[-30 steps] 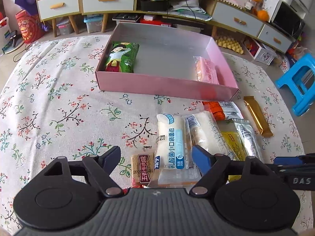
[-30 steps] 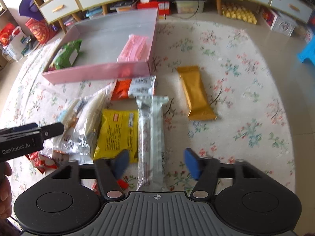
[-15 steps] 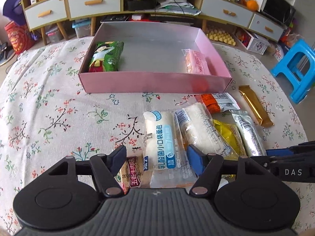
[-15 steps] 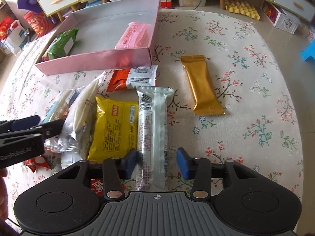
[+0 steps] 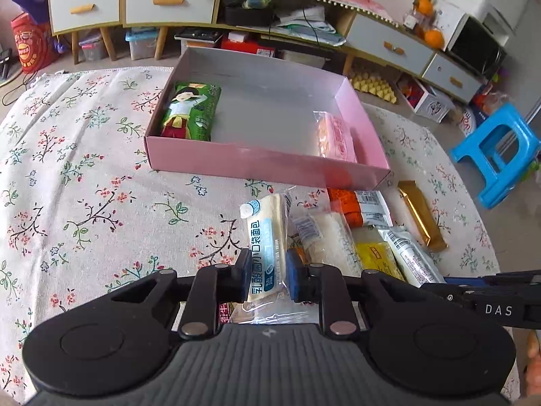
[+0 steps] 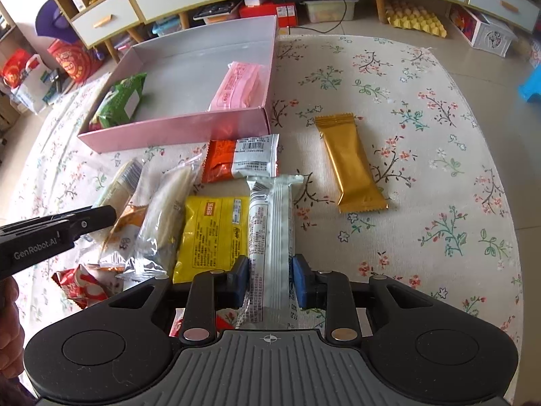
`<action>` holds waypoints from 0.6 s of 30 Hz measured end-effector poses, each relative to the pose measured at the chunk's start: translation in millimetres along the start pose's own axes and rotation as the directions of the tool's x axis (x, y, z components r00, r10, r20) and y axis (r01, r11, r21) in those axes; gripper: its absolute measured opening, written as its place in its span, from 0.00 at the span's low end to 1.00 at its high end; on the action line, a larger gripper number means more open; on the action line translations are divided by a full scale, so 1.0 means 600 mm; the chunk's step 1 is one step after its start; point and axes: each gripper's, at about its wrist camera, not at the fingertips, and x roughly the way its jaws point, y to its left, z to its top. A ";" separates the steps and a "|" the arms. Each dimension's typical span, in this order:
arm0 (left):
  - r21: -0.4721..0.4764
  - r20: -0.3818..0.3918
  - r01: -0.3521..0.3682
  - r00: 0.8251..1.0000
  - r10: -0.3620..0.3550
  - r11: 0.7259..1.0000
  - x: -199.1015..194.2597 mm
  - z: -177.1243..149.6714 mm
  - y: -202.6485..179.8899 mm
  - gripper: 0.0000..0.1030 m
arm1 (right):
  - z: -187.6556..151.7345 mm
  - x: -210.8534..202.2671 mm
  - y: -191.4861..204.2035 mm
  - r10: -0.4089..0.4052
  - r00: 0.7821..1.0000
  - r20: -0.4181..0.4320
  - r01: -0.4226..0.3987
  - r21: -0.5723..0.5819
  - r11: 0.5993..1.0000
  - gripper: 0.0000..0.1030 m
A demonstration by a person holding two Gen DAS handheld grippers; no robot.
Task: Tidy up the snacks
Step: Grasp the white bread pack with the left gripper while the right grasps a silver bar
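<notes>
The white bread packet (image 5: 267, 243) is lying on the flowered tablecloth (image 5: 84, 203) near the pink box (image 5: 267, 165), and the left gripper (image 5: 266, 279) is pinching it. The right gripper (image 6: 270, 279) is pinching the silver bar (image 6: 272, 233), beside the yellow packet (image 6: 213, 233).

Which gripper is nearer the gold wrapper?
Right. The right gripper, shut on the silver packet, sits beside the gold wrapper; the left gripper is beyond the snack pile.
</notes>
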 end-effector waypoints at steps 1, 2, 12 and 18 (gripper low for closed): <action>-0.003 0.002 0.000 1.000 0.000 1.000 0.000 0.000 0.000 0.18 | 0.001 -0.001 -0.001 0.002 1.000 0.001 -0.002 0.004 1.000 0.26; -0.006 0.000 -0.001 1.000 0.001 1.000 0.000 0.001 0.001 0.18 | 0.001 -0.003 -0.002 0.005 1.000 0.002 -0.005 0.009 1.000 0.26; -0.064 0.038 0.054 0.998 -0.052 0.996 -0.026 0.013 0.016 0.16 | 0.007 -0.029 -0.014 0.041 0.998 0.041 -0.043 0.061 0.997 0.25; -0.106 0.067 0.094 0.994 -0.087 0.990 -0.038 0.022 0.031 0.16 | 0.014 -0.050 -0.023 0.063 0.995 0.075 -0.070 0.089 0.994 0.25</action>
